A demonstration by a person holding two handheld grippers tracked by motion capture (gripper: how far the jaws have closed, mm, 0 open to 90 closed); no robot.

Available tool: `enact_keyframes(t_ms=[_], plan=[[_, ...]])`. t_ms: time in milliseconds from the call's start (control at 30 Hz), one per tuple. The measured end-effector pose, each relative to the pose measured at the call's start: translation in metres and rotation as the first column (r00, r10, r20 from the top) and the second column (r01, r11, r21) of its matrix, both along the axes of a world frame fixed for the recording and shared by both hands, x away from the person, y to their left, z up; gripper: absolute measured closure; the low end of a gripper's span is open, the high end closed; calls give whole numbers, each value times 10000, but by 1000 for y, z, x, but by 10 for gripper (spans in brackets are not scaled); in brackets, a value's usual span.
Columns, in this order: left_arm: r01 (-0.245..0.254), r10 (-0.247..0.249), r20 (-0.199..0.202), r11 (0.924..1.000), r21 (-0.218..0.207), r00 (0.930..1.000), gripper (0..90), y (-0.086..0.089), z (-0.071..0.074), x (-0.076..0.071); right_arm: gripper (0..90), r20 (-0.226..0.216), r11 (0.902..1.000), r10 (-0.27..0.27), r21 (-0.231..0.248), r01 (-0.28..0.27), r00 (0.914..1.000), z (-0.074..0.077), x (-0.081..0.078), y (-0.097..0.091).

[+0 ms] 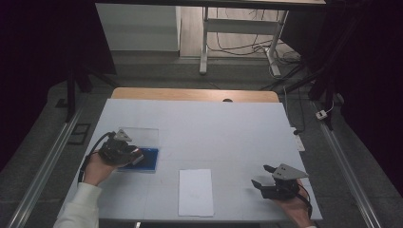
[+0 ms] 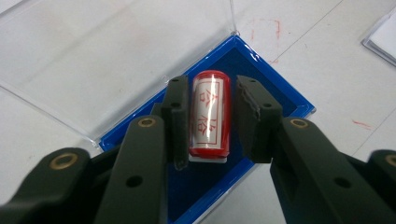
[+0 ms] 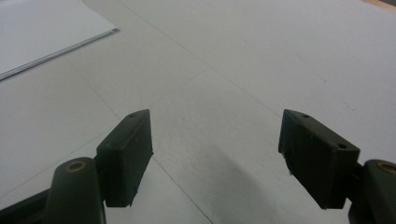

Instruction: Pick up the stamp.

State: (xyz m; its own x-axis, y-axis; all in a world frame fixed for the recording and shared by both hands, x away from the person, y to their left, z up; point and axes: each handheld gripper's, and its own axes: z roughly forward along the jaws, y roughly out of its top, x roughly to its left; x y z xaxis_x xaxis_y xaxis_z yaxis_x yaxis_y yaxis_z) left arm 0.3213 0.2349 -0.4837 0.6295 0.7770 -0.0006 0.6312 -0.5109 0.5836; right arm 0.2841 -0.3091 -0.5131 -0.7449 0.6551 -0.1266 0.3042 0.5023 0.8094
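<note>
In the left gripper view, nearest the lens, the left gripper [image 2: 208,121] has its black jaws on either side of a red cylindrical stamp [image 2: 210,114]. The left jaw lies against the stamp's side, while a thin gap shows between the right jaw and the stamp, so the jaws are drawn in close but not yet clamped on it.

The white table [image 1: 223,128] carries everything. On its left part lies the blue stamp case [image 1: 147,159], with its clear lid [image 1: 142,135] swung open flat on the table behind it. A white sheet of paper [image 1: 196,192] lies near the front edge, between the two hands and well apart from the case.

The stamp lies on its side in the case's blue tray [image 2: 275,100], its white label with red characters facing up.

The right gripper [image 1: 266,176] is held low at the table's right front, its jaws wide apart over bare table, with nothing between them.
</note>
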Motion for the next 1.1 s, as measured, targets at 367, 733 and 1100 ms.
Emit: enact_keyframes(t_ms=[367,733,1100], plan=[[52,-52,61,10000,41,10000,702,-1,0,-1,257,-62,10000,18,-36,-18,10000,-1,0,1],[109,-102,270,9996,-268,9996,704,0,6,-4,261,-50,10000,31,-31,-32,10000,-2,0,0],[147,-72,844,9960,-881,9964,704,3,24,-12,265,-42,10000,-6,-87,5,10000,-1,0,0]])
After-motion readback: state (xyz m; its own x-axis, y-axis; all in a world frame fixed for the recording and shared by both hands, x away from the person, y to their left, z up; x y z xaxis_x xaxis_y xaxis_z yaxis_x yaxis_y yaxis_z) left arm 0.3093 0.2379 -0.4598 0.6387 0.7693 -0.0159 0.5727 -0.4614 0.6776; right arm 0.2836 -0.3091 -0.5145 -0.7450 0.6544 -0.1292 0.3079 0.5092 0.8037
